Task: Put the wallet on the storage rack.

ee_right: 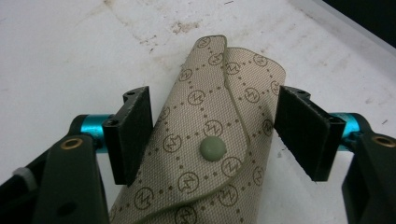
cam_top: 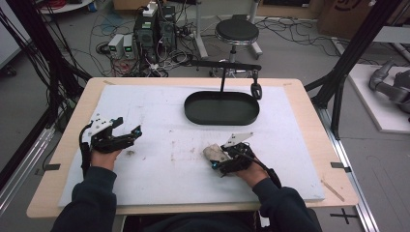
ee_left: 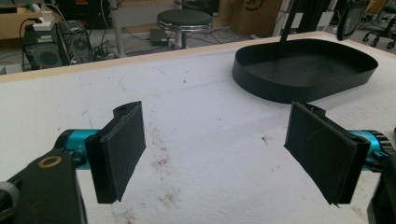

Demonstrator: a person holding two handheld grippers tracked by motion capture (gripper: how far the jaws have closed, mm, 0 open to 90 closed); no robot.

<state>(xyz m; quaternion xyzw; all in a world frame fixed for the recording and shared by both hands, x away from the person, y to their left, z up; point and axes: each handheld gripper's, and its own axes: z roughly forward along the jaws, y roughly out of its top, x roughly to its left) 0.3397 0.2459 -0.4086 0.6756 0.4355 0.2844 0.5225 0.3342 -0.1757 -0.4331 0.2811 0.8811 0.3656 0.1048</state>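
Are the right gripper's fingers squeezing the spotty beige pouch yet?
Cannot tell. In the right gripper view the fingers flank the pouch; the left one overlaps its edge, with no clear gap or press.

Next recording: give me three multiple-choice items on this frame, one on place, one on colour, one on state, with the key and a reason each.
1. Where does the black oval tray stand?
A. far side of the white board
B. on the floor
C. by the left gripper

2. What colour is the patterned snap-button fabric case?
A. red
B. beige
C. blue

3. How does the right gripper stand to the case?
A. far away
B. shut beside it
C. jaws either side

A: the tray stands beyond both hands.
B: beige cloth with brown monograms.
C: a pad flanks each edge of the case; full contact unclear.
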